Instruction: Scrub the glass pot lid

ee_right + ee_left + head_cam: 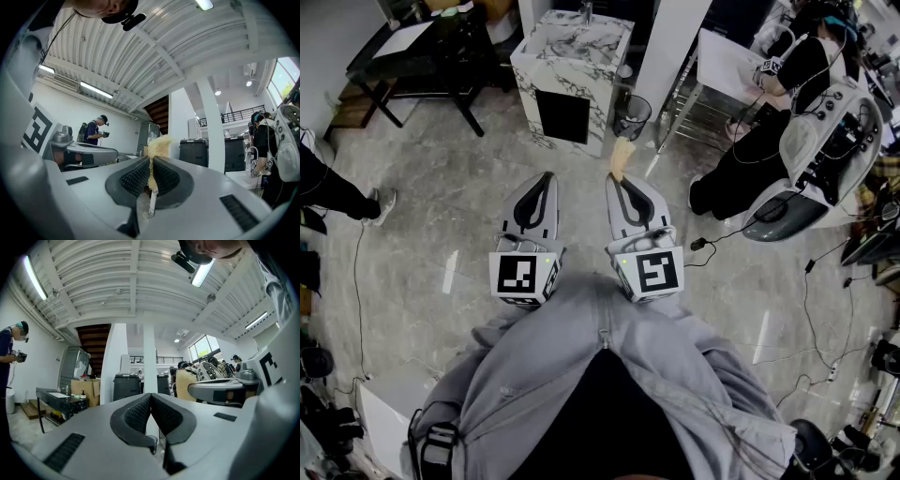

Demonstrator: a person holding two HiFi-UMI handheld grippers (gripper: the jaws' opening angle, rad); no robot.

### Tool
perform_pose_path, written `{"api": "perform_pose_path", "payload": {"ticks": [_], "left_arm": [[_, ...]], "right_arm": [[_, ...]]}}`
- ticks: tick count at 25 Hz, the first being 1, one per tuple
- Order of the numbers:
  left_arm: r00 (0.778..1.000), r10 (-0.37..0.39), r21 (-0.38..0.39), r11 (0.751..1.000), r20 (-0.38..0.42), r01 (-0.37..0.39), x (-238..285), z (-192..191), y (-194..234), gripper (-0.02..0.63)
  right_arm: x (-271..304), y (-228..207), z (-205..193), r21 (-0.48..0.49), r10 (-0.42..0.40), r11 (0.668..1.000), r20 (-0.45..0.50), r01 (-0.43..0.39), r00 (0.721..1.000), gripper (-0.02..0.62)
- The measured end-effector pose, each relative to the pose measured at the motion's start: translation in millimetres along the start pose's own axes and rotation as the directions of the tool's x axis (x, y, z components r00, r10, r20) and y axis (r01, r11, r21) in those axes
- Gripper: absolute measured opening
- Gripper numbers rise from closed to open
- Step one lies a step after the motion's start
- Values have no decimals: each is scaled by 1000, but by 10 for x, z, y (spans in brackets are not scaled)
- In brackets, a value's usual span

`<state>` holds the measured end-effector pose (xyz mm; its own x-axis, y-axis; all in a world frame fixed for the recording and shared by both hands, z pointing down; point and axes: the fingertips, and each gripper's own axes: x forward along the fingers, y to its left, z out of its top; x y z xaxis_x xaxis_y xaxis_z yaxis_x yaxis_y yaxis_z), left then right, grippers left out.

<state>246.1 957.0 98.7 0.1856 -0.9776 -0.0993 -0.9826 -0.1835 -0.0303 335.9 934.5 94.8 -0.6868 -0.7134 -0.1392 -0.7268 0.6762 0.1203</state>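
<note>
Pinching tan scrubber [159, 143] in right gripper [151, 160] fingers, holding left gripper [150, 397] fingers pressed together empty, seeing no glass pot lid anywhere, likely risking scrubber slipping from that thin grip before reaching it.

No words, numbers or brand names could be read anywhere. The only sign-like marks were black-and-white square patterns on the white marker cube [523, 277] of the left gripper [547, 177] and, at its three o'clock, the matching cube [649, 272] of the right gripper [614, 180].
</note>
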Motion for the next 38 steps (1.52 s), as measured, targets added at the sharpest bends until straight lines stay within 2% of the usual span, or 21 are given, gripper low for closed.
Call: {"api": "perform_pose_path", "payload": {"ticks": [3, 7, 11, 17, 26, 32, 38], "left_arm": [[1000, 13, 16, 1000, 17, -13, 83, -31, -11, 17], [999, 24, 8, 1000, 21, -24, 162, -24, -58, 17], [999, 25, 6, 1000, 24, -25, 249, 0, -159, 17], [1000, 22, -5, 1000, -6, -22, 444, -157, -229, 17], [998, 43, -32, 998, -48, -44, 694, -363, 37, 17], [997, 30, -56, 998, -68, -34, 1221, -513, 374, 17], [996, 14, -54, 998, -88, -19, 1988, -696, 970, 17]], "right_arm": [[37, -83, 52, 52, -13, 999, 17, 13, 1000, 40], [9, -204, 32, 0, -6, 1000, 13, 6, 1000, 40], [0, -316, 52, 24, -3, 1000, 6, 3, 1000, 40], [96, -485, -160, 93, 14, 996, -16, -12, 1000, 41], [383, -551, -460, 86, 54, 995, -75, -47, 996, 41], [941, -790, -595, 97, 30, 995, -60, -24, 998, 41], [1877, -1055, -828, 110, 18, 994, -81, -9, 997, 41]]}}
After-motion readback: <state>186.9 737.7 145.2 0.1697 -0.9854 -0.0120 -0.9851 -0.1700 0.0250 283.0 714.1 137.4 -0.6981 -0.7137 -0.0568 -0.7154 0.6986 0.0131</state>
